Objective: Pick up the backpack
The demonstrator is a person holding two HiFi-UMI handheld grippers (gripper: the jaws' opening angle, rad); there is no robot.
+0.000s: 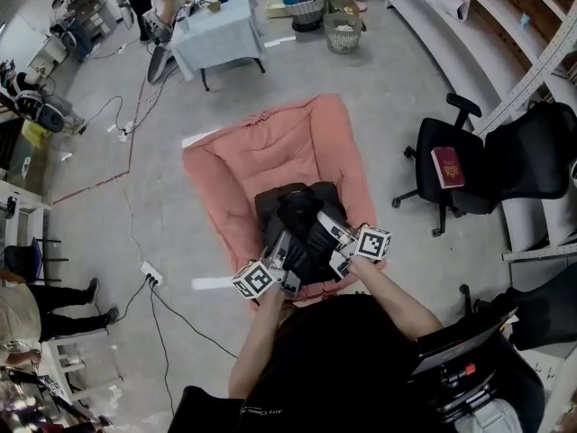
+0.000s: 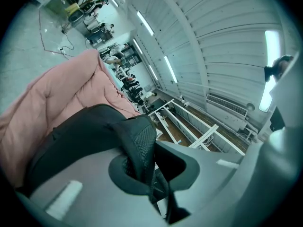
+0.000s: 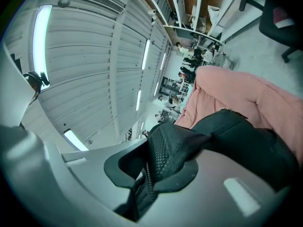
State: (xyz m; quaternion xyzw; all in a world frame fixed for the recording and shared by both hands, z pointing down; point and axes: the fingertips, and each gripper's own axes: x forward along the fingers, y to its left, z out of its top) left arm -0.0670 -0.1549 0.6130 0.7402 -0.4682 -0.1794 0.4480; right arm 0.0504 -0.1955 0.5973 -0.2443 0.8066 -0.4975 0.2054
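Both level, left tongs (image 1: 281,249) and right tongs (image 1: 332,231) clamp the backpack (image 1: 302,215)

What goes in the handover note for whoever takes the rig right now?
Grippers: the left gripper is shut on one mesh shoulder strap. The right gripper is shut on the second strap.
Things: the black backpack is over the pink cushion on the floor.
Done: both straps are gripped.
Left: lift the backpack clear. Whether it has left the cushion yet can't be told.
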